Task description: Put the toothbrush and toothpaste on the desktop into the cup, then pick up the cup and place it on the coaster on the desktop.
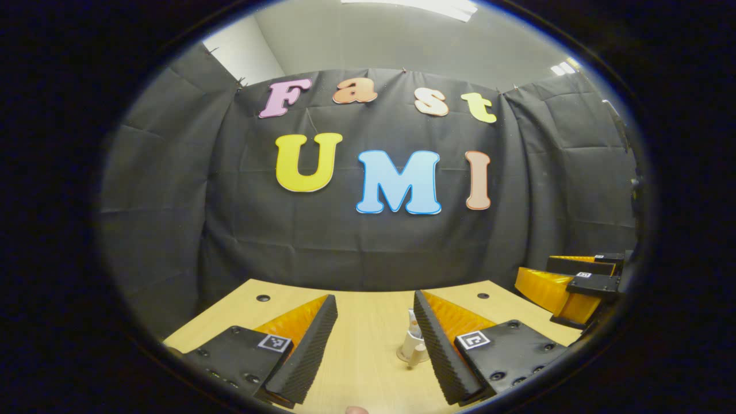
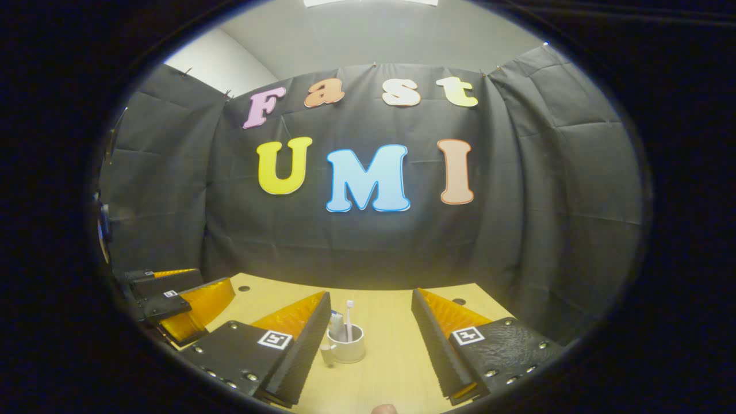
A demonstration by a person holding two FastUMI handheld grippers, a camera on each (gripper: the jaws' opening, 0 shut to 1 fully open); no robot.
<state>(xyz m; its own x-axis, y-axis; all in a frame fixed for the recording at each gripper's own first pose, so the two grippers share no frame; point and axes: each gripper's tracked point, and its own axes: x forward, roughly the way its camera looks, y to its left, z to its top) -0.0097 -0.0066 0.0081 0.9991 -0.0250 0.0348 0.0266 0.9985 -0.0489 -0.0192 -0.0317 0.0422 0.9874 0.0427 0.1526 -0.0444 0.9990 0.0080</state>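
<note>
**Cup stands loaded on the table, both grippers wide open above it**

In the left gripper view, the left gripper (image 1: 375, 339) is held with its jaws spread wide and nothing is between them. Its two fingers are wedge-shaped, with ribbed inner faces, and each carries a small square marker of black and white (a pattern, not readable writing). Between the fingers lies a broad strip of bare table (image 1: 362, 322), pale wood with a smooth grain. The cup (image 1: 413, 347) stands on this wood, close to the finger at the right of the view and partly hidden by it; whether it touches the finger I cannot tell. Something pale sticks up from it, too hidden to identify. At the far right edge the right gripper (image 1: 566, 282) shows, well apart from the cup. The table's far edge meets the black cloth wall (image 1: 368, 247).

In the right gripper view, the right gripper (image 2: 371, 336) also has its jaws wide apart, holding nothing. The cup (image 2: 348, 348) is white and round, near the finger at the left of the view. The toothbrush (image 2: 349, 317) stands upright in it, the toothpaste (image 2: 336, 323) beside it in the same cup. Open wood remains to the right of the cup. The left gripper (image 2: 184, 307) is at the left edge. Small dark holes (image 2: 458, 301) mark the tabletop near its far side.
</note>
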